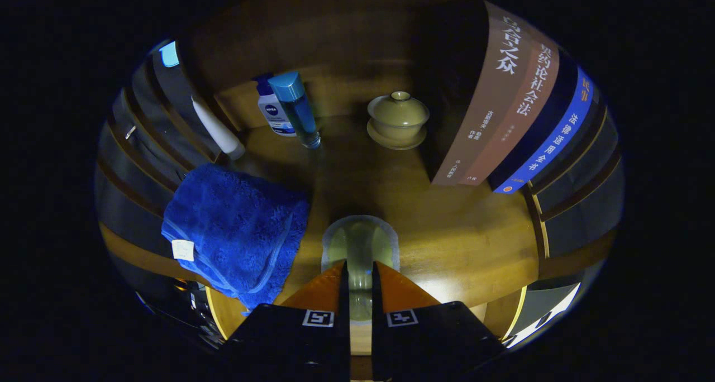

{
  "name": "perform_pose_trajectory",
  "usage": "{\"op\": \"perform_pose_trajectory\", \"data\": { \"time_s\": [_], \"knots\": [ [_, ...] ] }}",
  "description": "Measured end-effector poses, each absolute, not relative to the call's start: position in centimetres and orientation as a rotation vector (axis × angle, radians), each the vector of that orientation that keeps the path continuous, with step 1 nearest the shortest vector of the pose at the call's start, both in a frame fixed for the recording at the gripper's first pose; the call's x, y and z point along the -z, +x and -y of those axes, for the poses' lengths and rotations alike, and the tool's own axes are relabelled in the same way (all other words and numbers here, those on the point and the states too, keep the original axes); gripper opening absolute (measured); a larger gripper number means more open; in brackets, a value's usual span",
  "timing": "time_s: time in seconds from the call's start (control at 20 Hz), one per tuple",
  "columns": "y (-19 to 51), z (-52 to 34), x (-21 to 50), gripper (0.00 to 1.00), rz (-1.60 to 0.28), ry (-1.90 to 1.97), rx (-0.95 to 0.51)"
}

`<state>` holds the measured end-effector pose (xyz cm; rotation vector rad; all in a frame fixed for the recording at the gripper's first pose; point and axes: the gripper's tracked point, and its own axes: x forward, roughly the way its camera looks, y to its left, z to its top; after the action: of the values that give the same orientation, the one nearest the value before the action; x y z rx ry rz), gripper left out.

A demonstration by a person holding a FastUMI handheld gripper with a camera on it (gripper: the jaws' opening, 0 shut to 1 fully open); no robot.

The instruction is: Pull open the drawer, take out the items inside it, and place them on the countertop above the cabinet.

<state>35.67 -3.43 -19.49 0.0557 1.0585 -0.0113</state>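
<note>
your jaws (360,281) are nearly closed, pinching one pale spoon (360,245) that lies on the wooden table (458,242) just ahead. on it you also have one blue towel (234,231) at the left edge, two bottles (285,111) and a white tube (218,128) at the back, one lidded cup (397,118), three upright books (514,108) at right. the room is dark.

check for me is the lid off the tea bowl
No, the lid sits on the tea bowl, beyond the tongs.
</note>
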Motion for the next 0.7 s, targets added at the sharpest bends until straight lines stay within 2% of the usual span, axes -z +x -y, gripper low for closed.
{"op": "perform_pose_trajectory", "data": {
  "time_s": [0.2,0.3,0.65,0.7],
  "knots": [
    [35.7,3.4,20.1,0.21,-1.076,0.064,0.014],
    [35.5,3.2,19.7,0.26,-1.082,0.072,0.008],
    [34.3,3.1,19.0,1.00,-1.043,0.054,-0.003],
    [34.4,3.1,18.8,1.00,-1.017,0.053,-0.001]
  ]
}}
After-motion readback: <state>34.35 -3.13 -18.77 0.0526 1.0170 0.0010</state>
